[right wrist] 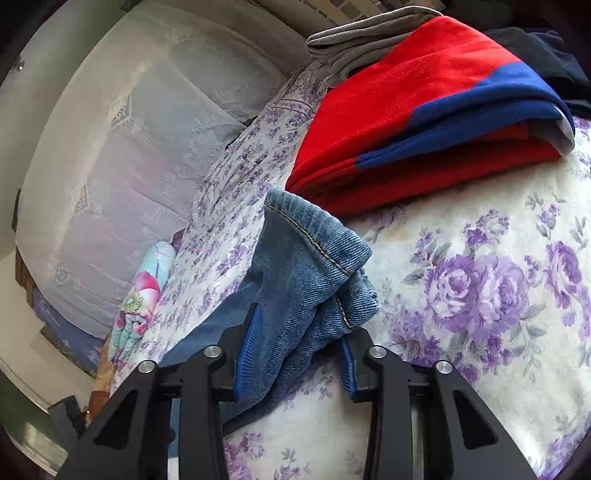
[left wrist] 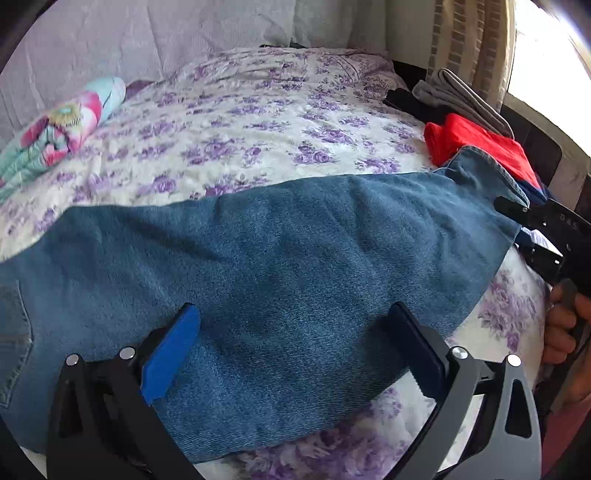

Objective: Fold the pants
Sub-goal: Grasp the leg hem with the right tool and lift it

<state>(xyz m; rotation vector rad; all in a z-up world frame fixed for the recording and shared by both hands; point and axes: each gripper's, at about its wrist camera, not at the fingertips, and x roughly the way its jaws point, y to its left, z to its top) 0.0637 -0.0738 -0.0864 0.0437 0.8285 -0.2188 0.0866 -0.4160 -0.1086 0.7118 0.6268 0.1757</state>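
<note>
Blue denim pants (left wrist: 280, 243) lie flat across a bed with a purple-flowered cover (left wrist: 236, 122). A back pocket shows at the left edge. My left gripper (left wrist: 295, 325) hovers open just above the middle of the pants, with its fingers spread wide and nothing between them. In the right wrist view the leg hem (right wrist: 306, 258) is bunched up between the blue pads, and my right gripper (right wrist: 299, 343) is shut on it. From the left wrist view, the right gripper (left wrist: 517, 212) sits at the hem on the far right, held by a hand (left wrist: 561, 325).
A folded red and blue garment (right wrist: 424, 110) lies just beyond the hem, with folded grey cloth (right wrist: 369, 33) and dark cloth behind it. A bright flowered bundle (left wrist: 55, 133) rests at the bed's far left. A pale padded backrest (left wrist: 110, 44) runs along the back. The bed's near edge lies below the grippers.
</note>
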